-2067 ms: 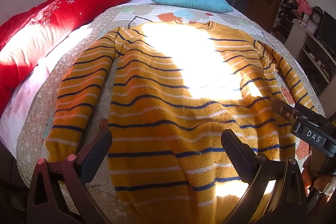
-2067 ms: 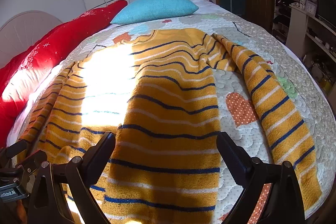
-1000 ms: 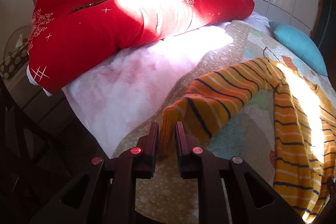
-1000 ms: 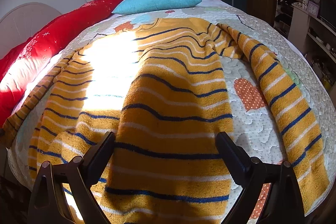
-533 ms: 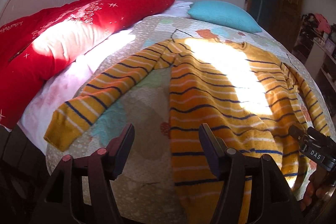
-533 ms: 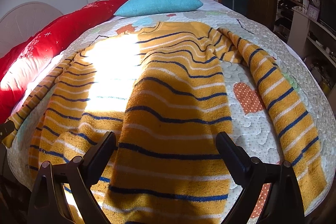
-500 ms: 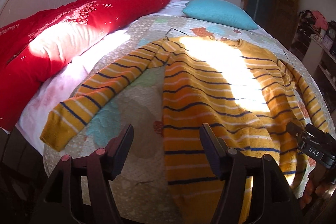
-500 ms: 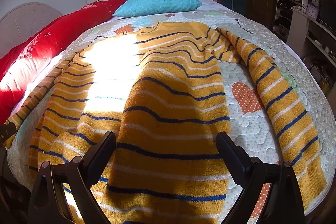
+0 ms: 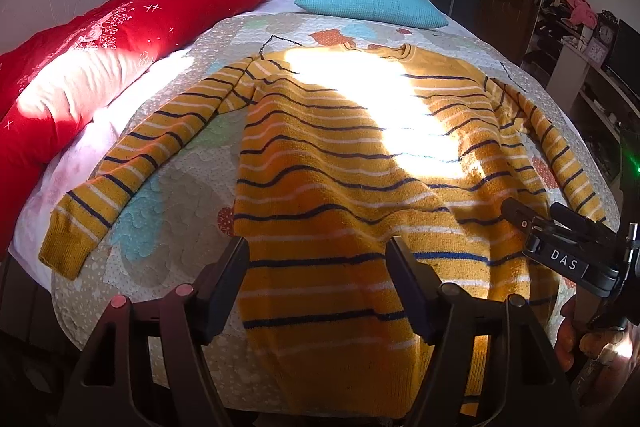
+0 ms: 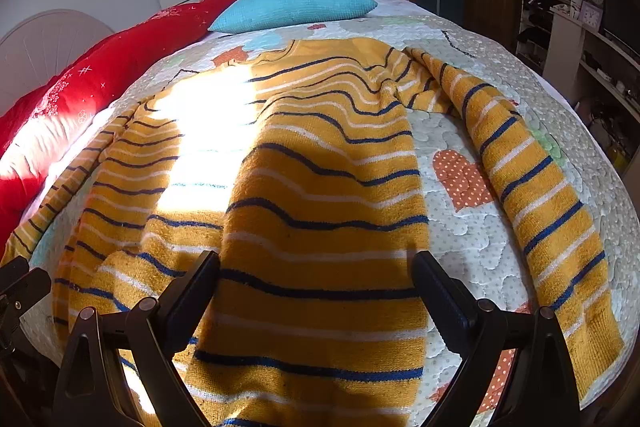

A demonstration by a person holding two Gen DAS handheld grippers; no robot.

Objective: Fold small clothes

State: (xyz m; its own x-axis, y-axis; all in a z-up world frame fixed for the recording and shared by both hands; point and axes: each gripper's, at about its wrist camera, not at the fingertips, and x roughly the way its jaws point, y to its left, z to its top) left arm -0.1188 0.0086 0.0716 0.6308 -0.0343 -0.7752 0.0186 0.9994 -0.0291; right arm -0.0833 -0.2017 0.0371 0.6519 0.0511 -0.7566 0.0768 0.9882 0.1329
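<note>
From my left wrist camera I see the yellow striped sweater (image 9: pixel 360 163) spread flat, front up, across the patterned quilt (image 9: pixel 172 227), its collar toward twelve o'clock near the teal cushion (image 9: pixel 372 1). One sleeve (image 9: pixel 132 163) runs out to about eight o'clock, its cuff lying near the quilt's edge, clear of the body. The other sleeve lies down the far side toward three o'clock. A red duvet (image 9: pixel 100 39) is heaped along the bed from nine to eleven o'clock.

My left gripper (image 9: pixel 316 279) hovers above the sweater's hem at six o'clock, its jaws opening, nothing clamped: the knit shows between the fingers but the pads do not press it. My right gripper (image 10: pixel 316 291) hangs over the same hem with its jaws spread wide, released, the fabric below it untouched. In the left view its black body sits at four o'clock, with my hand (image 9: pixel 588 339) gripping its handle.

A strong patch of sunlight washes out the sweater's chest
</note>
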